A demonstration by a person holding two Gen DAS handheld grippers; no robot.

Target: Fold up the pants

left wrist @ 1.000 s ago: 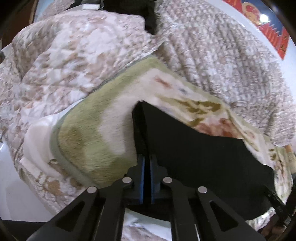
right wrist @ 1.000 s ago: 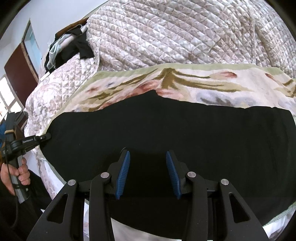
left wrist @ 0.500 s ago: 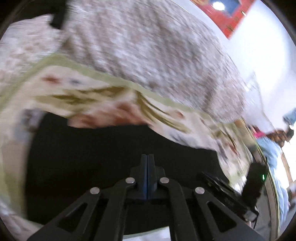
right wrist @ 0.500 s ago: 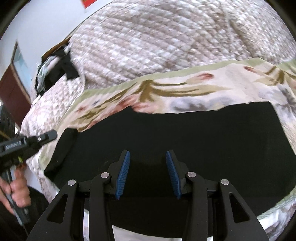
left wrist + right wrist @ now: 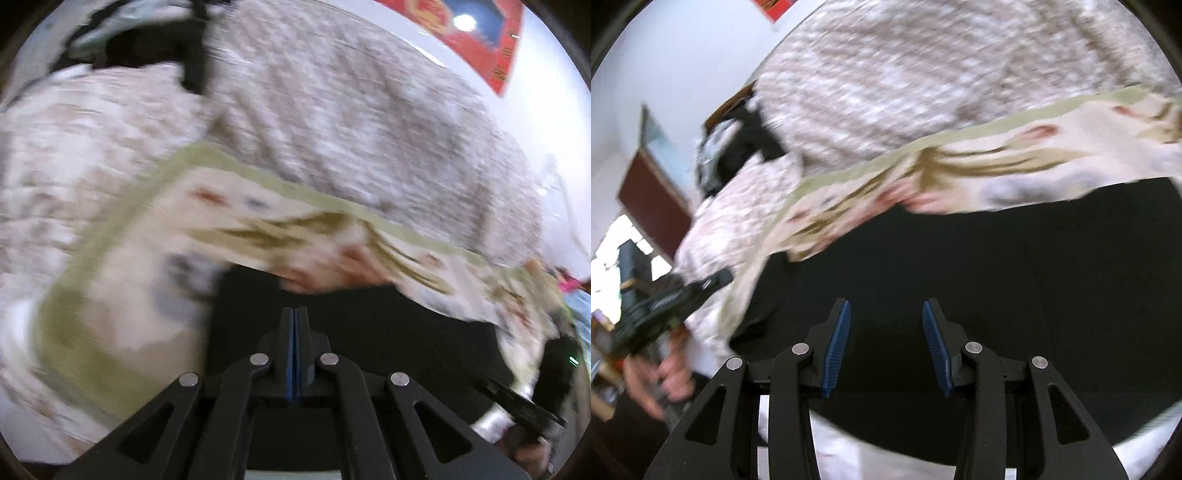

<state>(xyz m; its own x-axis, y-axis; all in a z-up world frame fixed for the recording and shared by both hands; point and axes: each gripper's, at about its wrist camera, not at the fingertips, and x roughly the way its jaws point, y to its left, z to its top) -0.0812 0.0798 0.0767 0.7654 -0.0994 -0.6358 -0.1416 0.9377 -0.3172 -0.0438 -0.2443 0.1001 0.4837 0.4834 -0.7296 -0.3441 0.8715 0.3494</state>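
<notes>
Your left tool [image 5: 294,314] is pressed closed with no cloth visibly pinched; your right tool [image 5: 885,332] gapes empty above the pants [image 5: 979,266], spread along the bed's near edge. Pinch one end, fold evenly.

Nothing can be read. The red poster [image 5: 476,35] on the wall bears yellow marks, and the left tool [image 5: 670,295] bears a white label, both blurred beyond reading.
</notes>
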